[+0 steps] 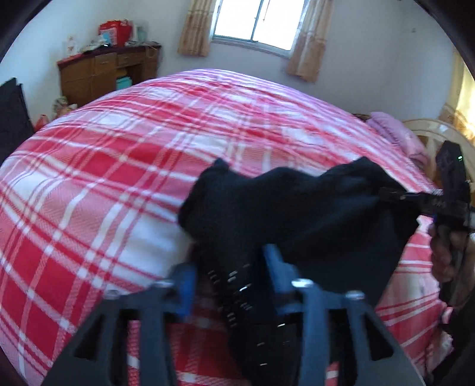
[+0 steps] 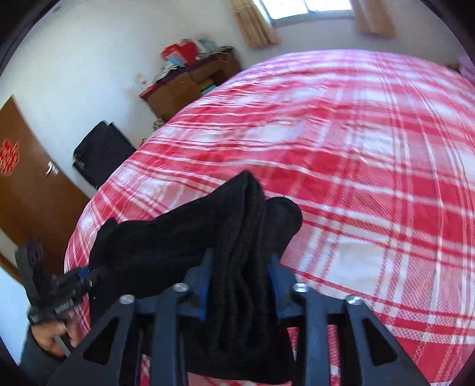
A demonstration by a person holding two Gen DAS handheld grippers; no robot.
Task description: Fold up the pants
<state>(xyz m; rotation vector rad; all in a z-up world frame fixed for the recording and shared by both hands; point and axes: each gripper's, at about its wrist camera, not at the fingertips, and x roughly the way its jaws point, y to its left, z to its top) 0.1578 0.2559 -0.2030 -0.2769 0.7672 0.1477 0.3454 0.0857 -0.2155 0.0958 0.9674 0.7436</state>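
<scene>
The black pants (image 1: 297, 213) hang bunched in the air above the red plaid bed (image 1: 124, 166), stretched between both grippers. My left gripper (image 1: 231, 267) is shut on one end of the pants; the cloth fills the gap between its blue pads. My right gripper (image 1: 386, 193) shows at the right of the left wrist view, shut on the other end. In the right wrist view my right gripper (image 2: 240, 267) is shut on a thick fold of the pants (image 2: 184, 237), and my left gripper (image 2: 89, 274) grips them at lower left.
The bed (image 2: 371, 166) fills most of both views. A wooden desk (image 1: 104, 74) with clutter stands by the far wall under a window (image 1: 255, 20). A black suitcase (image 2: 101, 154) and a brown door (image 2: 26, 193) are at the left. A pink blanket (image 1: 394, 130) lies by the headboard.
</scene>
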